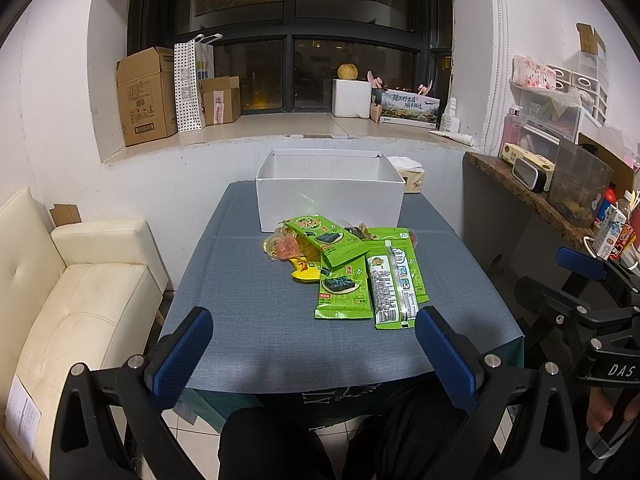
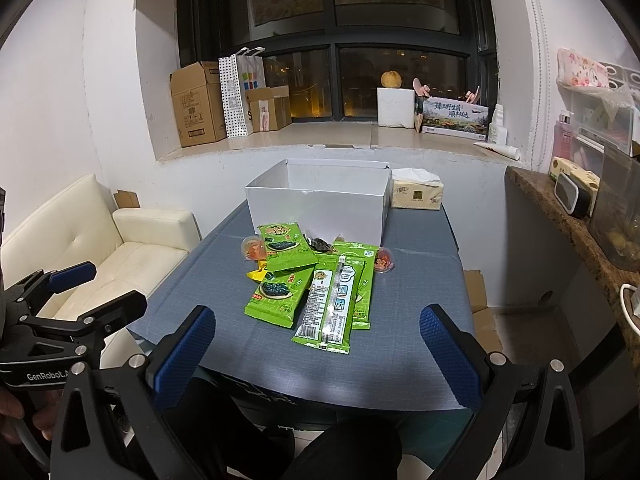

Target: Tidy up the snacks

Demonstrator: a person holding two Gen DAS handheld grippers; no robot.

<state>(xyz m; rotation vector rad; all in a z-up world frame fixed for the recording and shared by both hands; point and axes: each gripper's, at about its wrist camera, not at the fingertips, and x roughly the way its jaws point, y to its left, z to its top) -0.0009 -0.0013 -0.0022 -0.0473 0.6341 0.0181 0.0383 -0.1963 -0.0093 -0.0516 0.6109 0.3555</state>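
**Both Grippers Spread Wide Above the Near Table Edge, Snack Pile Ahead**

The left gripper (image 1: 314,354) hovers over the near edge of the table (image 1: 248,320). Its two blue-padded fingers (image 1: 182,356) are spread wide and hold nothing. The right gripper (image 2: 316,354) takes a matching pose beside it, fingers (image 2: 450,354) spread wide, nothing between them.

The snack pile (image 1: 344,264) lies at mid-table on the blue-grey cloth, ahead of both grippers and clear of all fingertips. In the left wrist view the pile sits forward and toward the right finger; the nearest item, a green packet lying back side up (image 1: 390,290), ends just short of that finger's tip. In the right wrist view the same packet (image 2: 330,308) lies forward between the two fingers, nearer the centre line.

Pile contents:
- Several green seaweed packets (image 2: 276,298), overlapping, lying flat.
- One green packet (image 2: 286,250) resting tilted on top of the others at the far side.
- A yellow packet (image 1: 304,270), partly covered.
- Small round jelly cups: one (image 2: 254,249) at the left of the pile, one (image 2: 385,261) at the right.

A white open-top box (image 1: 328,200) stands behind the pile, at the table's far edge. The pile's far side lies just in front of the box wall. A tissue pack (image 2: 416,194) sits just beside the box on its right.
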